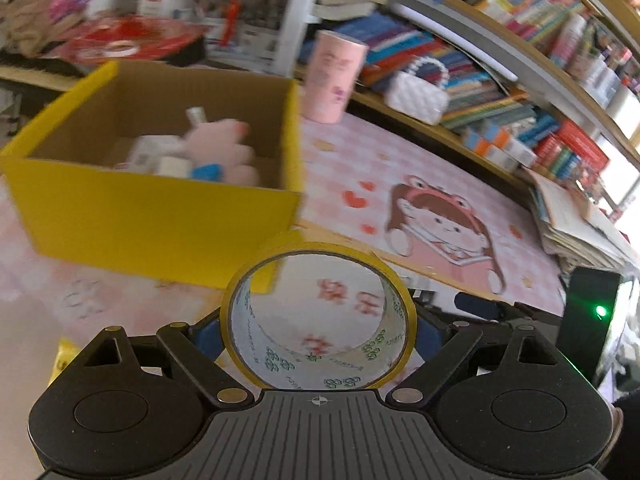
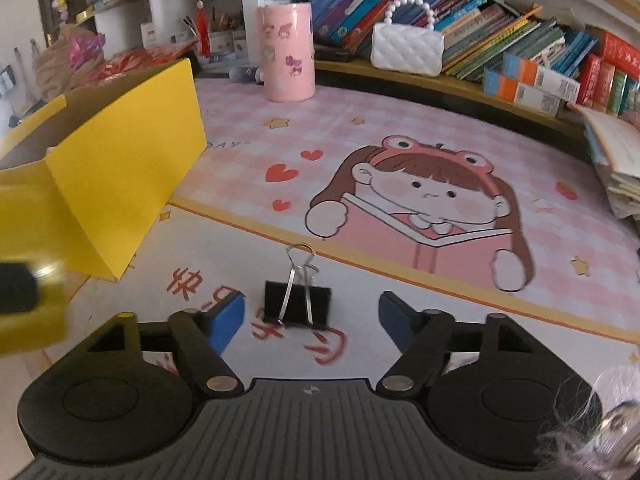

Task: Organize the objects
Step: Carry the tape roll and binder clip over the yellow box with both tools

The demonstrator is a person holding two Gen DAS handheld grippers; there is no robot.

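My left gripper (image 1: 319, 330) is shut on a yellow tape roll (image 1: 256, 276), held above the pink desk mat in front of an open yellow cardboard box (image 1: 160, 216). The box holds a pink plush toy (image 1: 228, 148) and several small items. My right gripper (image 2: 312, 316) is open over the mat. A black binder clip (image 2: 298, 304) lies flat between its blue fingertips (image 2: 226, 320), nearer the left one. The yellow box (image 2: 128, 184) stands to the left in the right wrist view.
A pink cylindrical holder (image 2: 286, 52) and a white quilted handbag (image 2: 406, 46) stand at the back of the mat. Bookshelves (image 2: 500, 36) run behind. A stack of papers (image 2: 616, 160) sits at the right edge. Red items (image 1: 132, 38) lie behind the box.
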